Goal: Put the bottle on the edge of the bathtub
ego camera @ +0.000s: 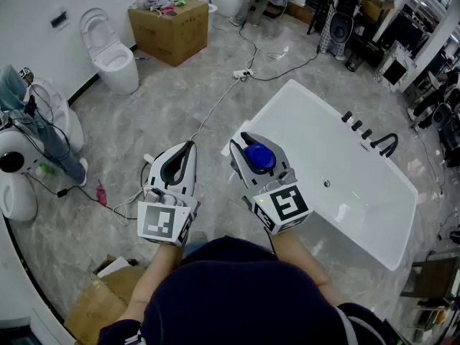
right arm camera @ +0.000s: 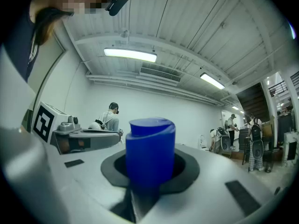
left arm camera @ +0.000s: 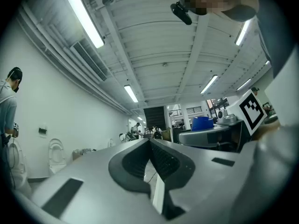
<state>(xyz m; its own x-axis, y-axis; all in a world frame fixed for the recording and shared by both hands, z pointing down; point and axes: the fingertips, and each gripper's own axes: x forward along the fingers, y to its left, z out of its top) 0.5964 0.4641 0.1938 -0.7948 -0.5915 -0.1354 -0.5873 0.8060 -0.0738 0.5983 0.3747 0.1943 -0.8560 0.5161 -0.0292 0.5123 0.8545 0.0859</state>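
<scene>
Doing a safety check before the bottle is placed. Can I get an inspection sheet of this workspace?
Surface: grey marble-tile floor; white rectangular bathtub, basin empty.
Job's things: blue-capped bottle, in right gripper.
Clutter: brown cardboard box topped with clothes; flattened cardboard on floor.
Grippers: right gripper shut on the bottle; left gripper shut, empty.
Cables: white cable from power strip crosses floor; black cable beyond.
Surroundings: white toilet, black taps on tub.

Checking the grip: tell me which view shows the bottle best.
The right gripper view: the bottle fills the middle, close up, clamped in the right claw. The head view shows only its blue top from above; the left gripper view, a small blue patch far off.
</scene>
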